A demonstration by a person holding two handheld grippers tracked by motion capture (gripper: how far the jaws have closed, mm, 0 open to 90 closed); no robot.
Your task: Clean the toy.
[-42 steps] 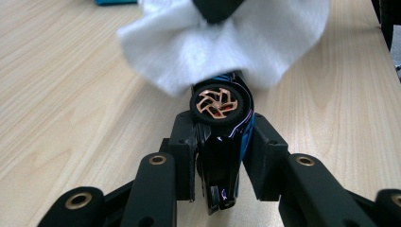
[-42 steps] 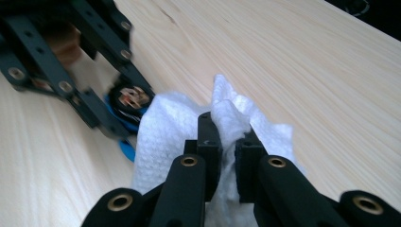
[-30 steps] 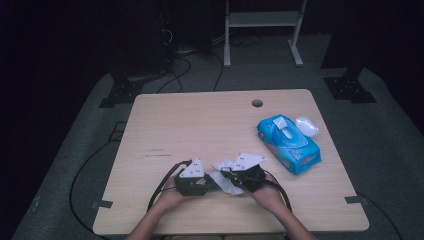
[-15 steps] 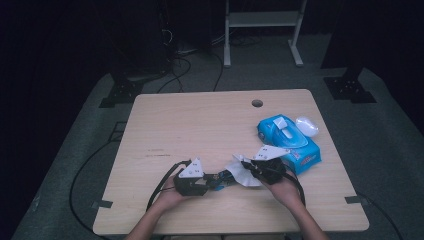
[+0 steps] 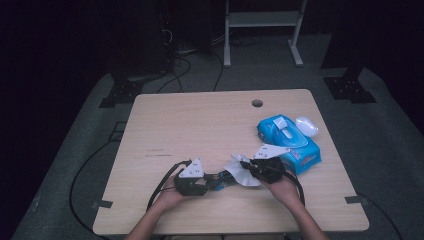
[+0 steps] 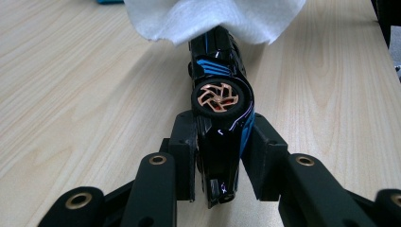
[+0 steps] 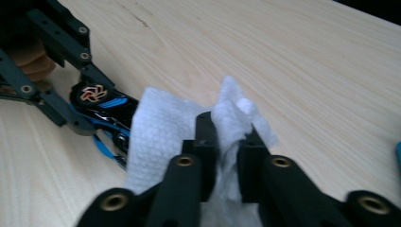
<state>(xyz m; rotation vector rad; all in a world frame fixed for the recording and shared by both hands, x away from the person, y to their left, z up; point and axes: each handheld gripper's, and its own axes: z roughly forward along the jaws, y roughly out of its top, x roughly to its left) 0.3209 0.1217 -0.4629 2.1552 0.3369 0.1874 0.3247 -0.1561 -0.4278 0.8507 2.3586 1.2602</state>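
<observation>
Toy car (image 6: 218,101) is lying half hidden under the white wipe (image 7: 161,132), clamped in the left tongs (image 6: 218,156). Right tongs (image 7: 226,156), jaws just easing apart, are pinching the wipe beside the blue wipes pack (image 5: 290,142).

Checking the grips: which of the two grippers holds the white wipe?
The right gripper: its jaws pinch the white wipe, whereas the left gripper clamps the black toy car.
</observation>
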